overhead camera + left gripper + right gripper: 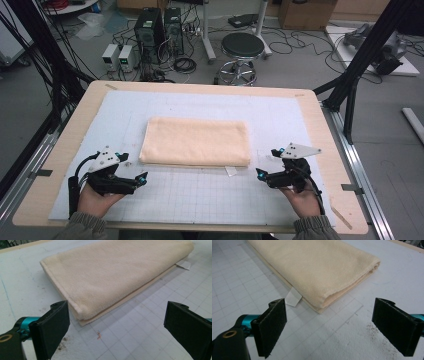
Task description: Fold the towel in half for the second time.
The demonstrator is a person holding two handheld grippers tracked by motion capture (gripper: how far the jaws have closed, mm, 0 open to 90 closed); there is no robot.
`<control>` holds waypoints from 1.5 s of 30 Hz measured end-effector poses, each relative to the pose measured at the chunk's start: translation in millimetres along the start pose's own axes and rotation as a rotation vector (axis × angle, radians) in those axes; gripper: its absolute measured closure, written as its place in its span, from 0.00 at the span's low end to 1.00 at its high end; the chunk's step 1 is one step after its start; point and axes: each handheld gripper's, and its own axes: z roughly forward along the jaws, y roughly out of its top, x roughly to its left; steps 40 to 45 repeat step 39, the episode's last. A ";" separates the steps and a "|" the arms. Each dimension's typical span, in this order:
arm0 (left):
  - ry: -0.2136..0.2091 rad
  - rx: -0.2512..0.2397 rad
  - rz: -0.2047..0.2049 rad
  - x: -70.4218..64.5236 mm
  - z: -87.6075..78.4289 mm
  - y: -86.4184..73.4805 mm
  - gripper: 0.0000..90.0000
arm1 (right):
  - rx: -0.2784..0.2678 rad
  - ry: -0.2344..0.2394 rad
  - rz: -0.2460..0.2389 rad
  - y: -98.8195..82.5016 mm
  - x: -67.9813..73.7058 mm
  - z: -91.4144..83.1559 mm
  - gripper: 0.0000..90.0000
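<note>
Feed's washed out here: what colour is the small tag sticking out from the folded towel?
White tag, clearest in the right gripper view.

Lab or test room: computer towers (159, 31) on grey floor, bench power supplies (118, 56), cables tangled everywhere (295, 42), round stool (242, 47), black frame struts (367, 47), gridded mat (210, 192) on table (55, 155)

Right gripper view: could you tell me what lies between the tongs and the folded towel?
Bare gridded mat, apart from the towel's white label, seen in the right gripper view.
</note>
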 end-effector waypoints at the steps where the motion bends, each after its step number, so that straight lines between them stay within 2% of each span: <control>1: 0.000 -0.002 0.002 0.0 -0.6 -0.3 0.08 | -0.002 0.001 0.001 -1.0 0.0 -1.1 0.13; 21: 0.005 0.013 -0.026 1.0 -23.0 -19.7 0.08 | -0.003 -0.008 0.026 -20.3 1.8 -21.2 0.13; 27: 0.004 0.025 -0.016 -0.7 -25.3 -22.5 0.08 | -0.004 -0.006 0.031 -24.6 3.1 -25.8 0.13; 36: -0.004 0.048 -0.008 -1.9 -21.4 -23.7 0.08 | 0.003 0.001 0.019 -24.8 5.0 -21.3 0.13; 45: 0.000 0.046 -0.005 -1.6 -21.3 -23.2 0.08 | 0.006 0.002 0.005 -24.3 6.1 -18.7 0.13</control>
